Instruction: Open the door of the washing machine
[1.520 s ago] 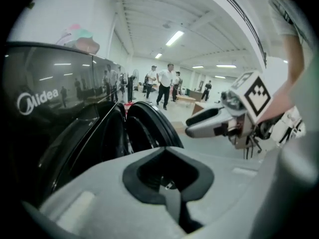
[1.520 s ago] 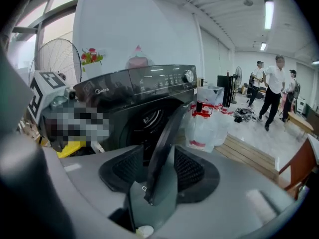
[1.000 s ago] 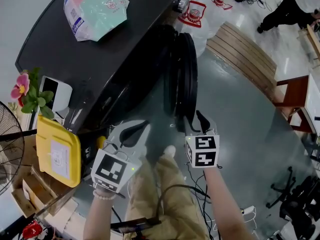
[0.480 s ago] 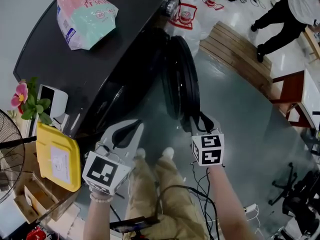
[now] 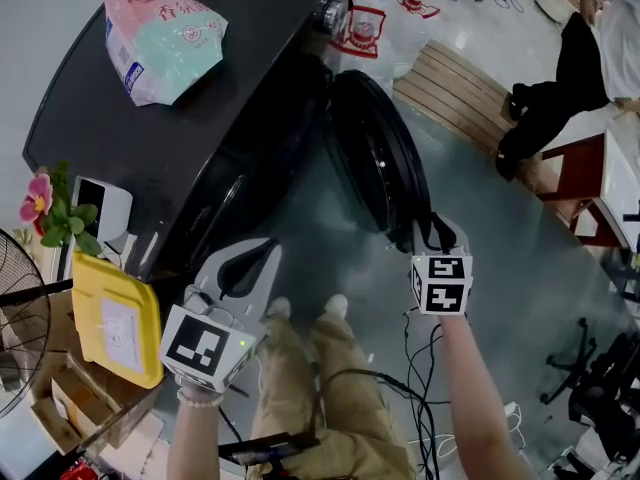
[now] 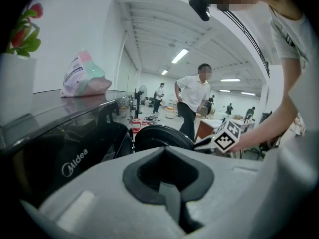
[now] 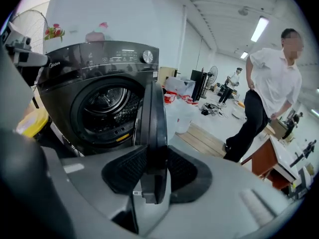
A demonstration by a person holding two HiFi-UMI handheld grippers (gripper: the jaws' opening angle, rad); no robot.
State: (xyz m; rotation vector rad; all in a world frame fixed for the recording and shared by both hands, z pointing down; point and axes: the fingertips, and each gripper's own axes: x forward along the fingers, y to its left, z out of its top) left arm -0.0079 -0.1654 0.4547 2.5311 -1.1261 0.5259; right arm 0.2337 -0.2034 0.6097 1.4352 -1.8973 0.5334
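Note:
The dark front-loading washing machine stands at the left, its round door swung partly out over the floor. My right gripper has the door's free edge between its jaws, which are closing, and both pads bear on the rim. Behind the door the drum opening shows. My left gripper hangs shut and holds nothing in front of the machine's lower front; in its own view the left gripper faces the door.
A detergent bag lies on the machine's top. A yellow bin, a flower pot and a fan crowd the left. A wooden pallet, a standing person and a brown chair are at the right. Cables trail underfoot.
The door has swung further out to the right with my right gripper on its edge. The left gripper has hardly moved. The person at the upper right has walked closer.

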